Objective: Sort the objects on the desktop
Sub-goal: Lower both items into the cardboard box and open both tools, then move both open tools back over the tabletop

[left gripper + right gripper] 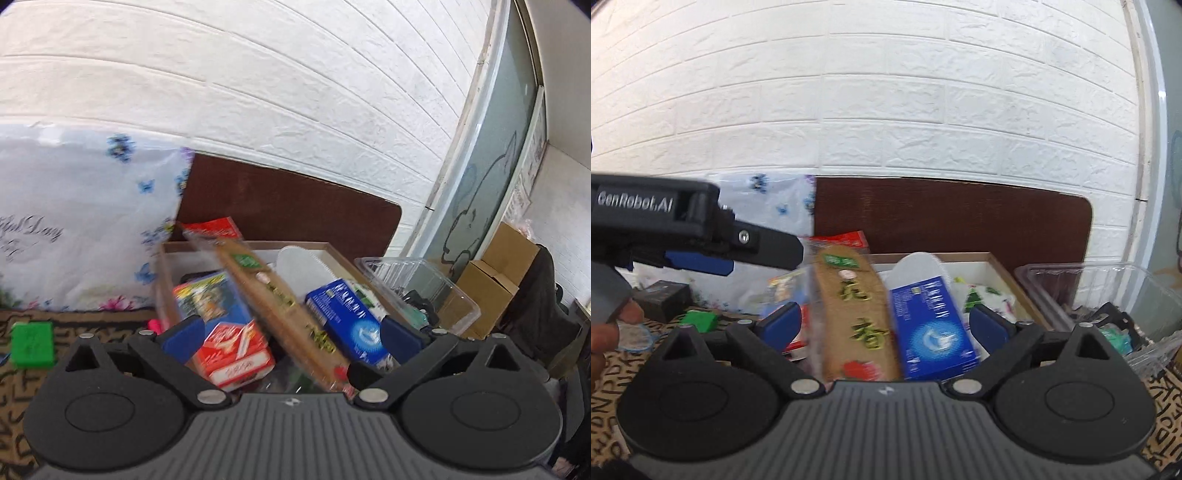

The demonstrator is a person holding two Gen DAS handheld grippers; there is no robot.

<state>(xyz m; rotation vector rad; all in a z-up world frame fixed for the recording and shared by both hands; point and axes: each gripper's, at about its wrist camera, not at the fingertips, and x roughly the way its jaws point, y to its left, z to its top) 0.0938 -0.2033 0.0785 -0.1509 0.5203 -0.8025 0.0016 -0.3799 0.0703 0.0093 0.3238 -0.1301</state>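
Between both sets of jaws: a cardboard tray (997, 264) packed with boxes, directly ahead of each wrist camera.
Main item: a long tan packet (855, 314) with green characters, leaning slantwise across the other contents, its red top end toward the back rim.
Neighbours: a blue box (931, 325) touching its right side; a red and white carton (236, 354) and a colourful box (210, 299) on its left; a white lid-like piece (919, 266) behind.
Left gripper (291, 332): jaws wide, nothing held, hovering over the tray.
Right gripper (882, 323): jaws wide, nothing held, framing the tan packet and blue box.
Doing it well: probably close on one item only, across its narrow faces; lift straight up so leaning neighbours do not topple.
Beside the tray: a clear plastic container (1108, 284) to the right, a green block (32, 343) on the patterned surface (92, 321) to the left.
Caution: blur hides finer detail.
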